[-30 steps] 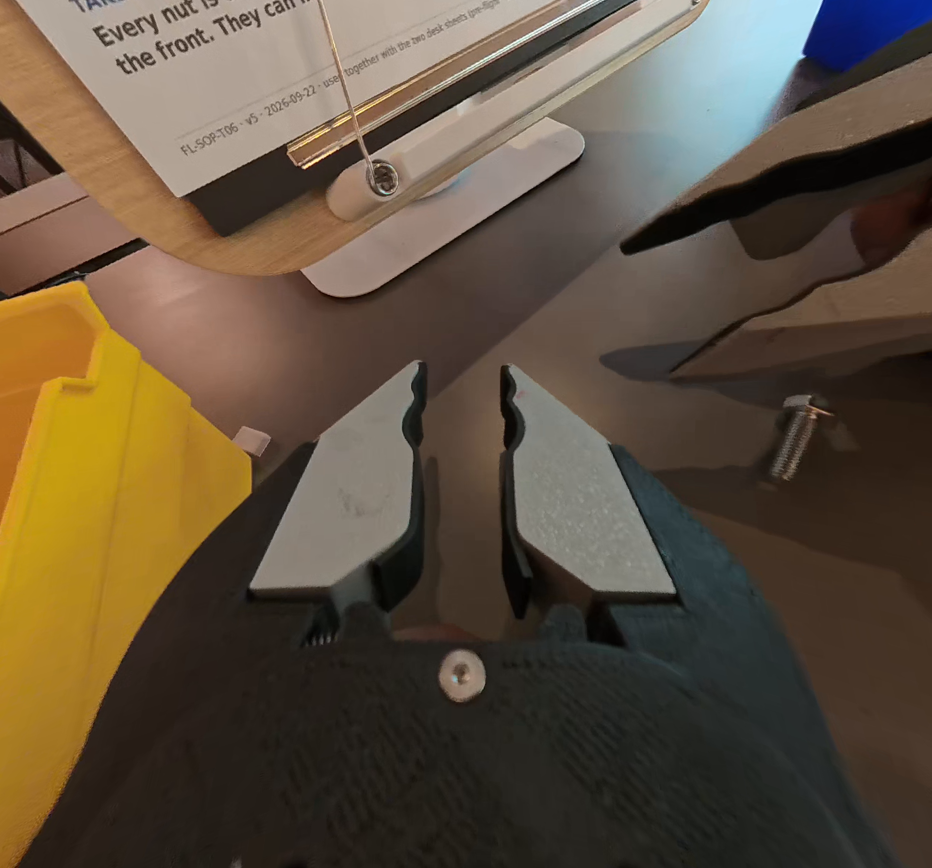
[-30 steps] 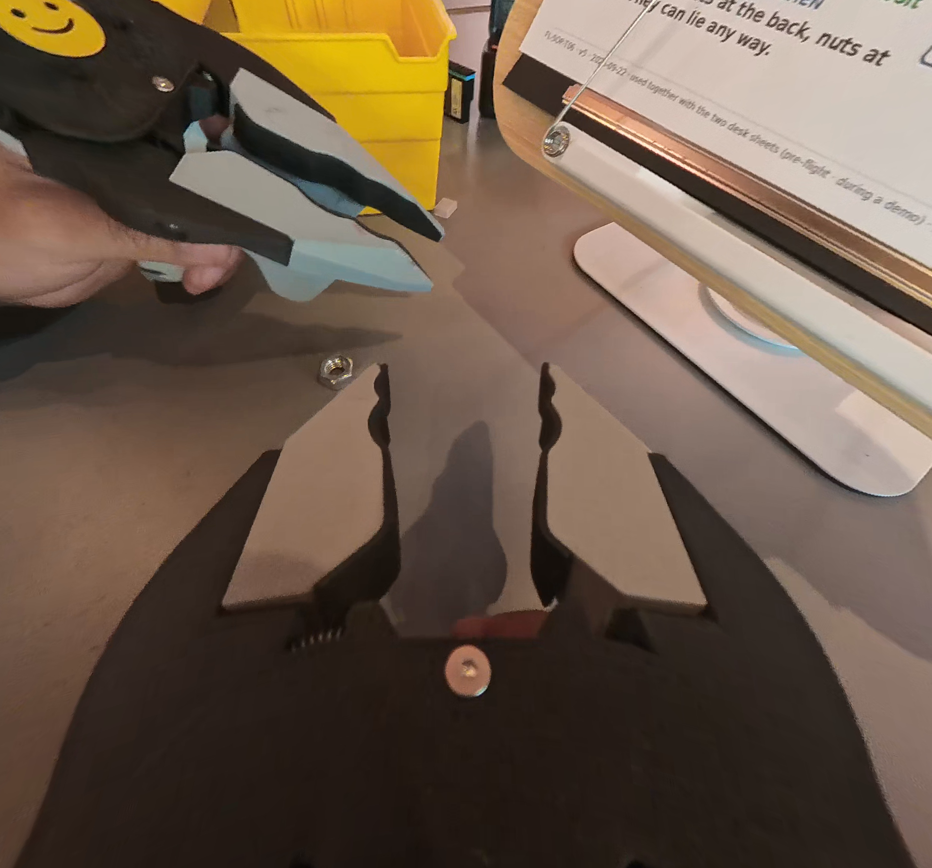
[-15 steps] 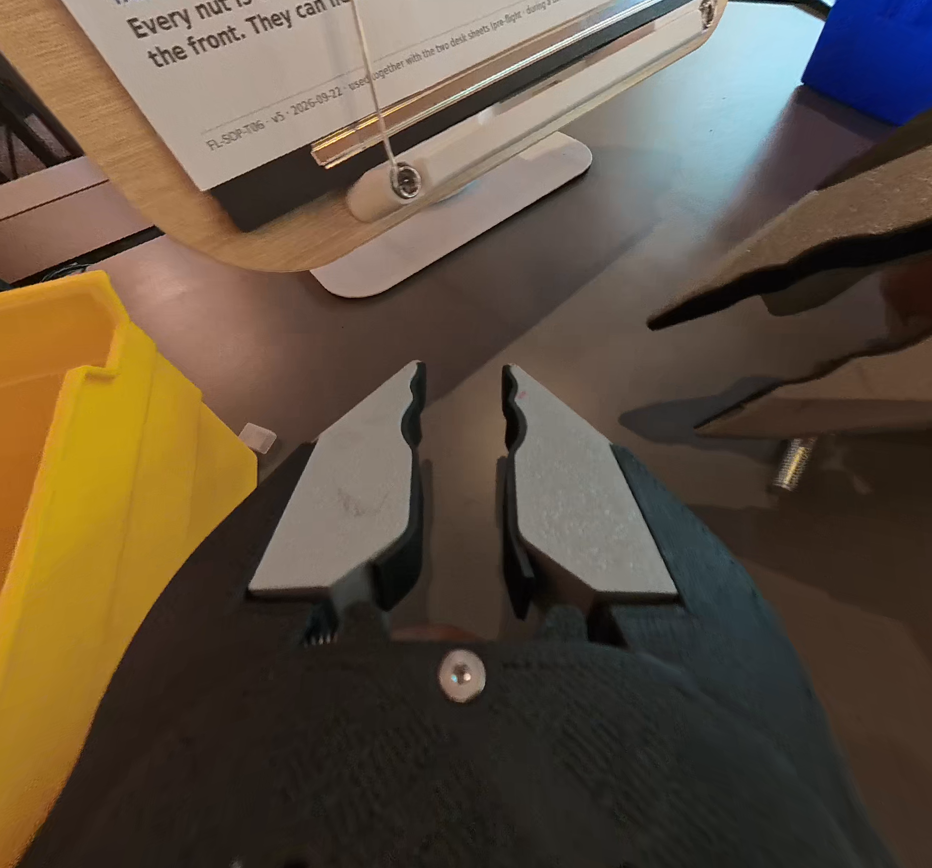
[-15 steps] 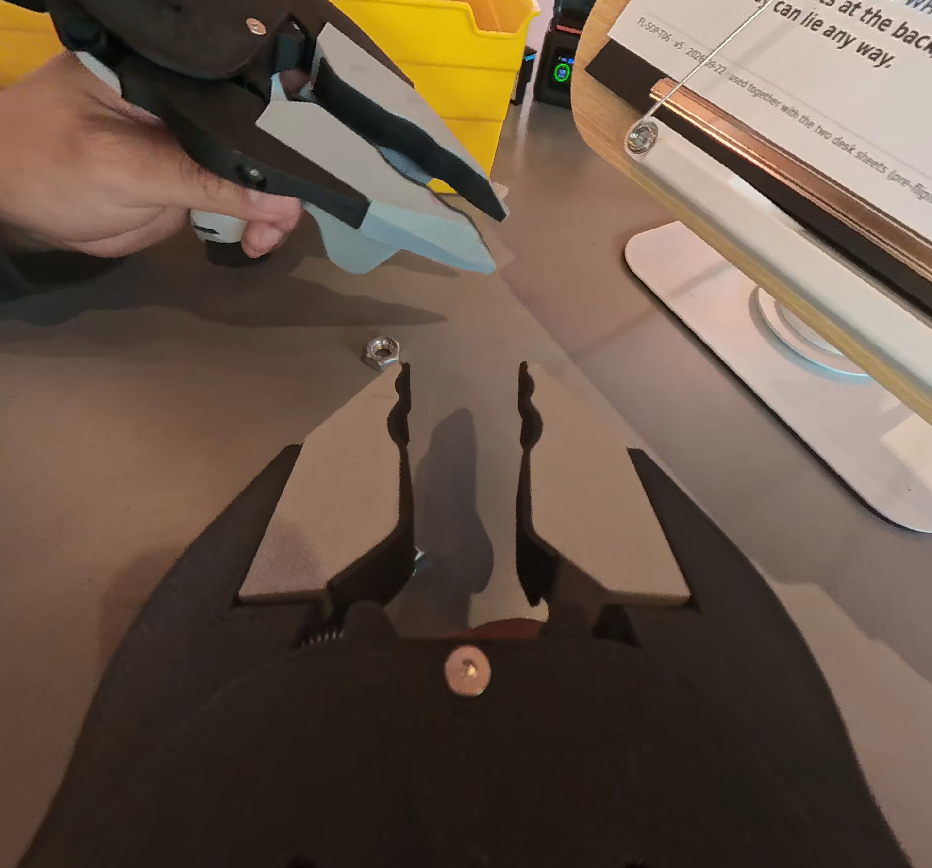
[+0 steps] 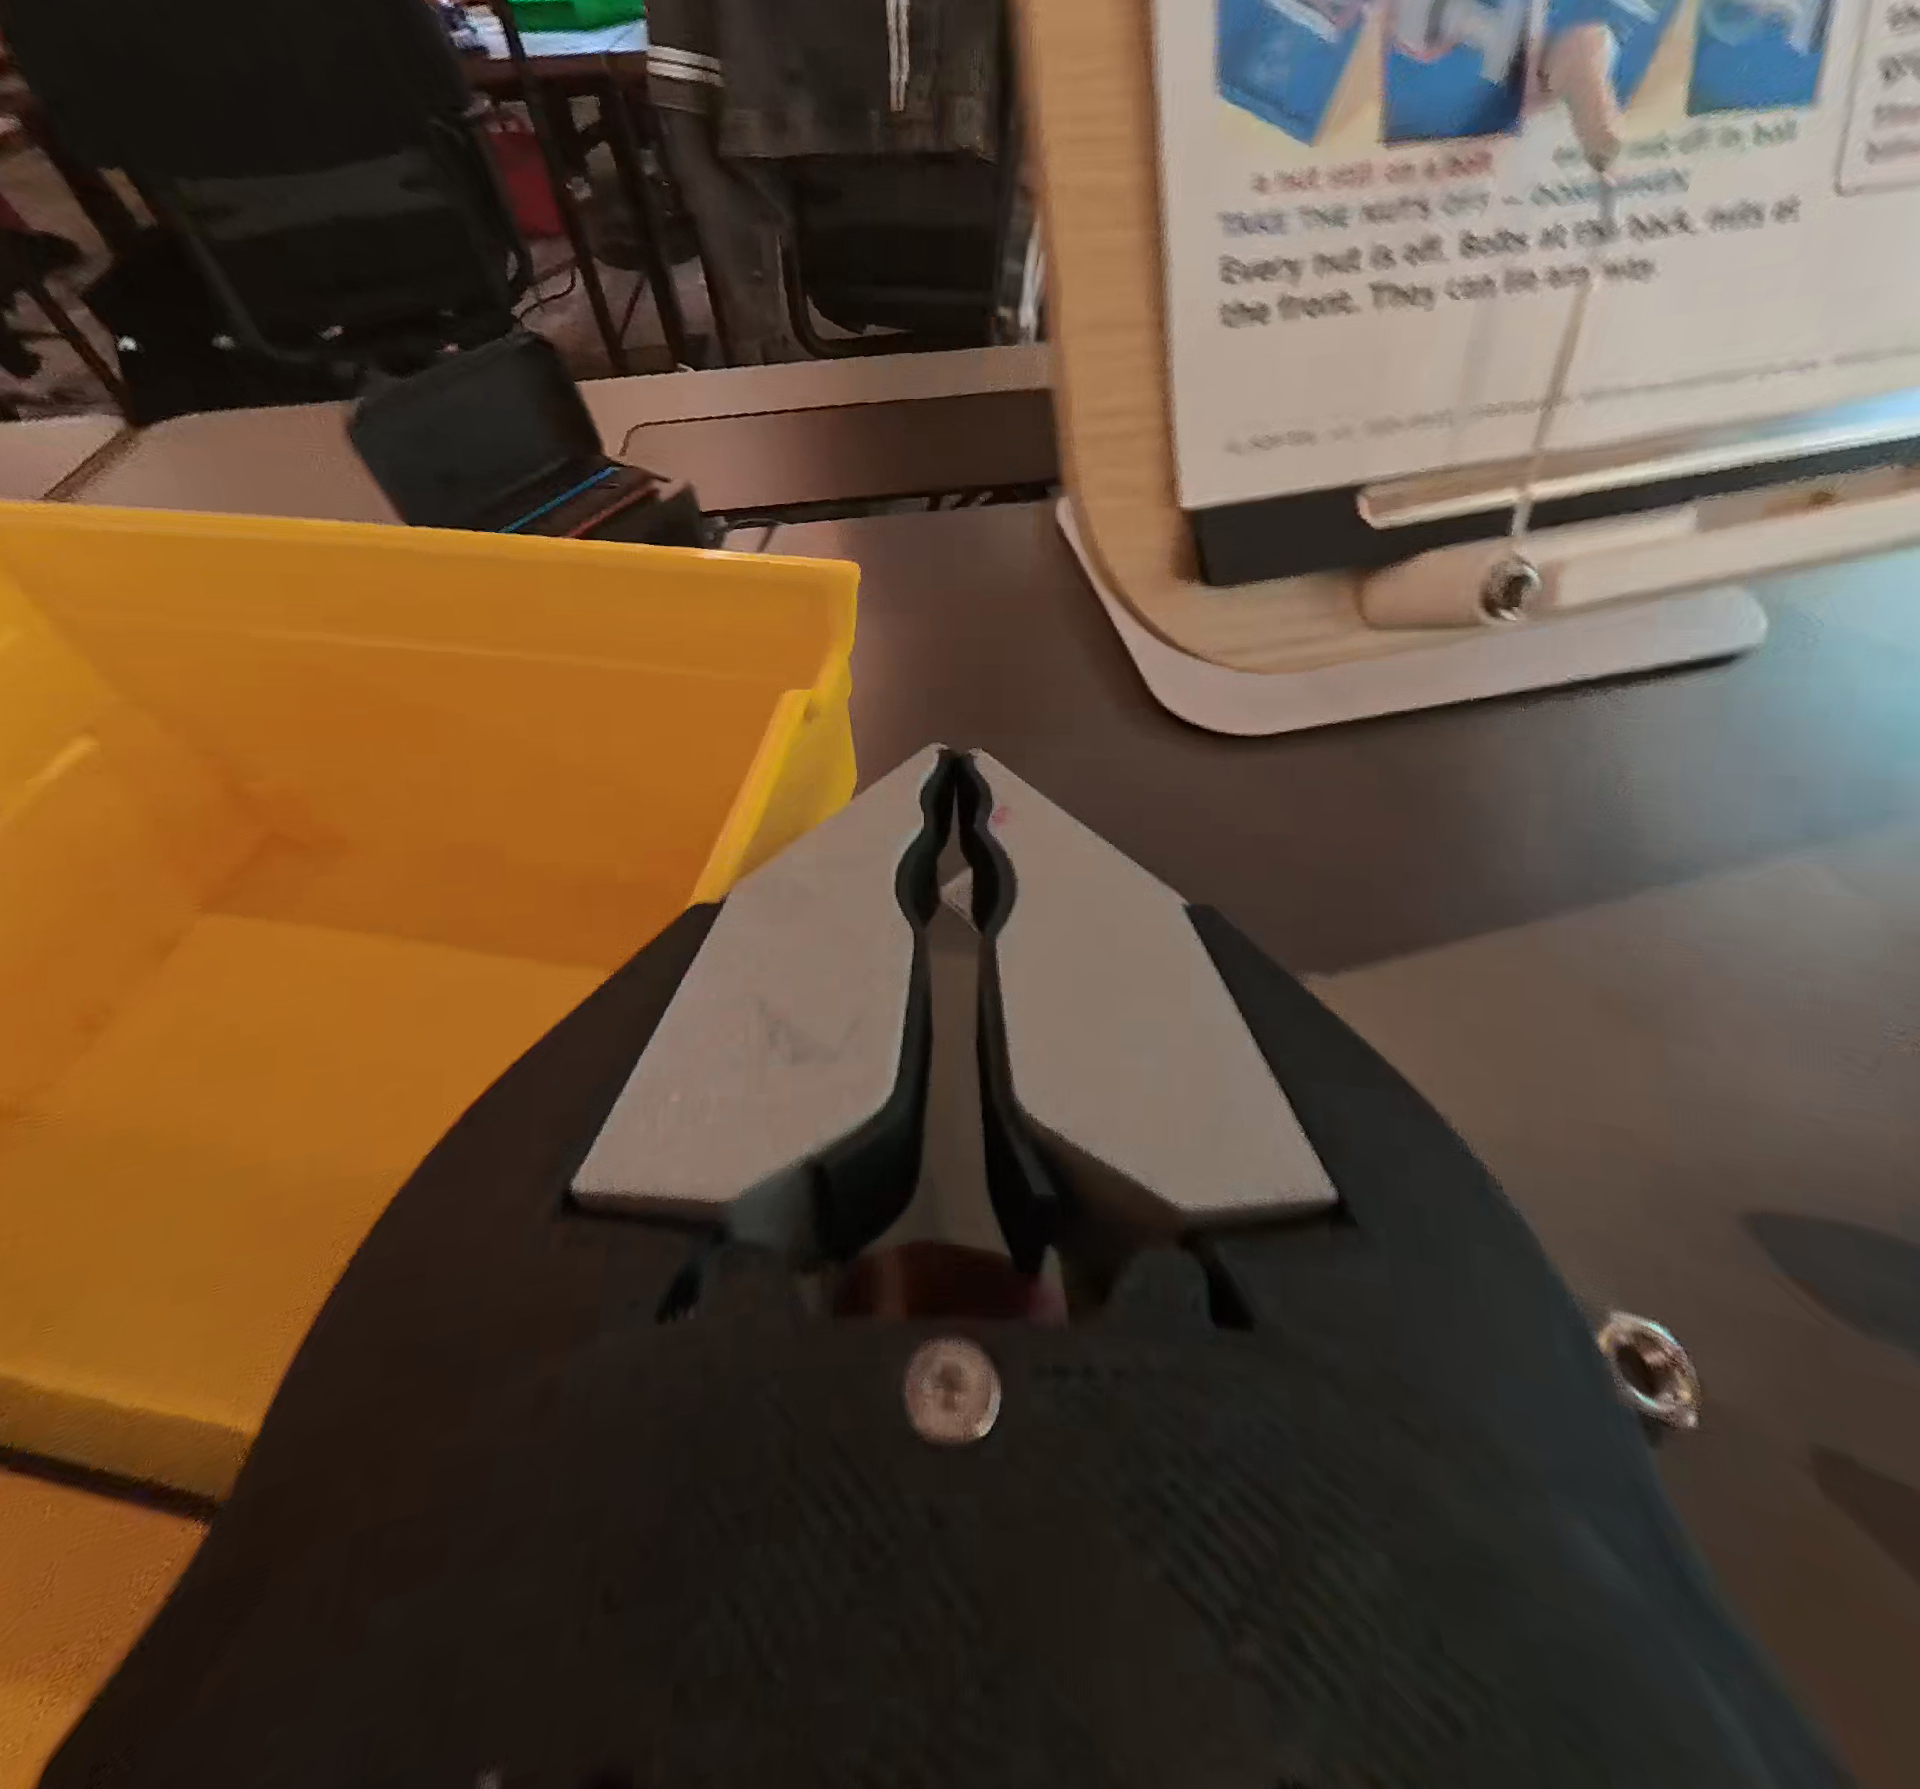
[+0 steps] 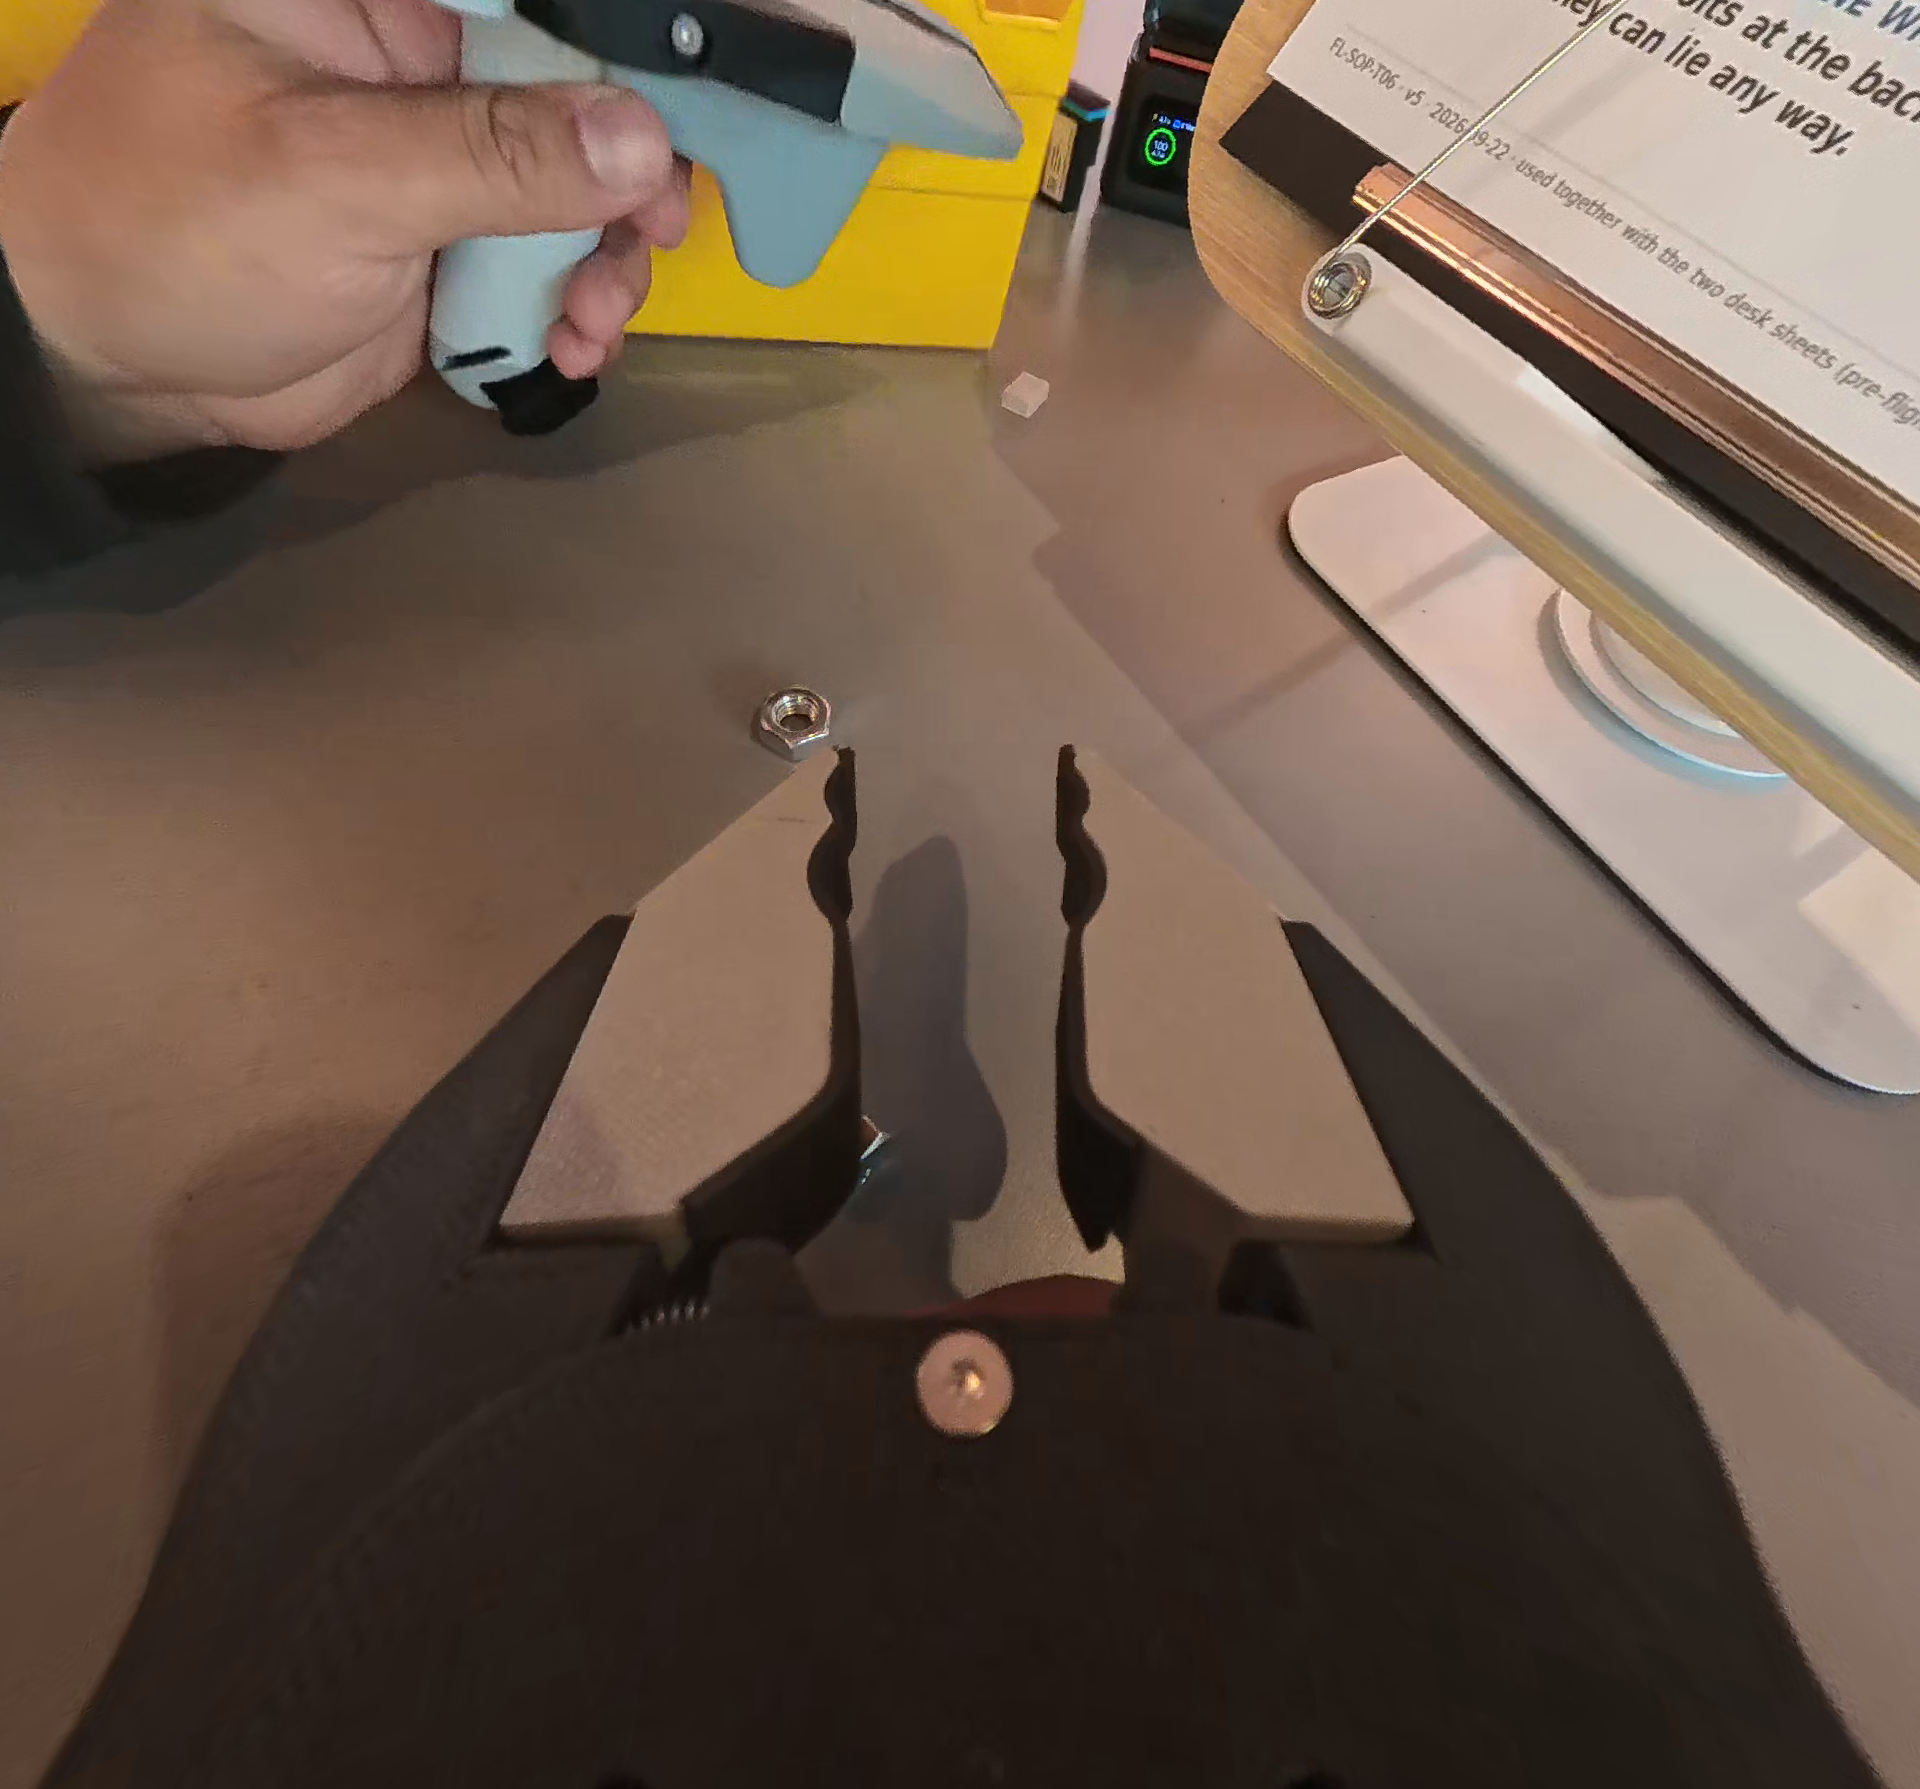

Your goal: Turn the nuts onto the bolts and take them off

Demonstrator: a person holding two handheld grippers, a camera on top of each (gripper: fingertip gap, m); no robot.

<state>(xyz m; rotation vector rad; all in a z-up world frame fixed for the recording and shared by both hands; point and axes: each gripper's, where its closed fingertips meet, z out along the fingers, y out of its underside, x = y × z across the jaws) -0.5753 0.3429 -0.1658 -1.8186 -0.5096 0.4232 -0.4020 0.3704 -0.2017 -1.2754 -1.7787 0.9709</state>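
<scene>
— How many nuts and bolts?

— One shiny steel hex nut (image 6: 792, 721) lies flat on the grey table (image 6: 416, 804), just beyond the right gripper (image 6: 951, 763)'s left fingertip; its jaws stand apart, empty. A silver bolt end (image 6: 871, 1170) peeks beneath them.

— And the other tool?

— The left gripper (image 5: 958, 760) is closed on nothing, beside one yellow plastic bin (image 5: 416, 804).

A yellow bin (image 5: 436, 804) sits beside a wooden document stand (image 6: 1558, 534) on the table (image 6: 312, 804).
</scene>
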